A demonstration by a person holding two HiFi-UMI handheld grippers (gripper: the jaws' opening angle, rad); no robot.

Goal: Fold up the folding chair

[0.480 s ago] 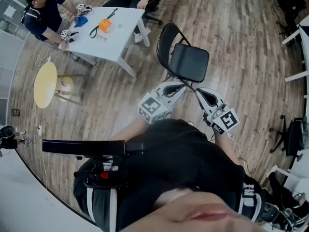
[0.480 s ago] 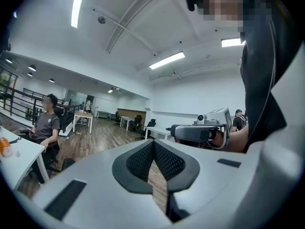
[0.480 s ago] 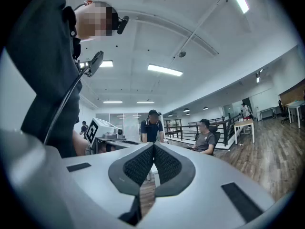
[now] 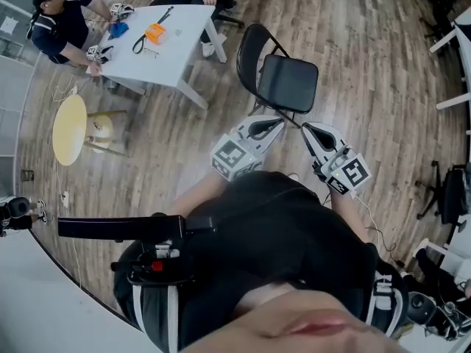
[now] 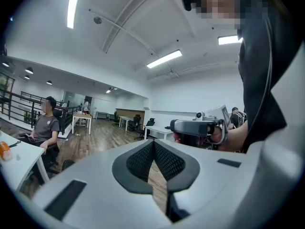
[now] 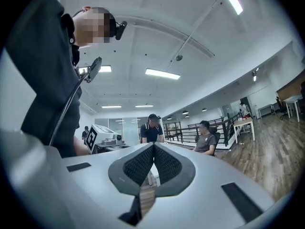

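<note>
A black folding chair stands unfolded on the wooden floor, seat toward me and backrest at its left in the head view. My left gripper sits just short of the seat's front edge, jaws shut with nothing between them. My right gripper is beside it, a little to the right, also shut and empty. Neither touches the chair. In the left gripper view the left gripper points level into the room, and the right gripper shows beyond it. The right gripper view has the right gripper closed, facing two people.
A white table with small tools stands up and left of the chair, with seated people around it. A round yellow stool is at the left. Office chairs and white desk legs line the right edge. A cable runs on the floor near my feet.
The view has shifted slightly: chair and table sit a bit higher in the head view. Both grippers stay shut and keep about the same place before the chair.
</note>
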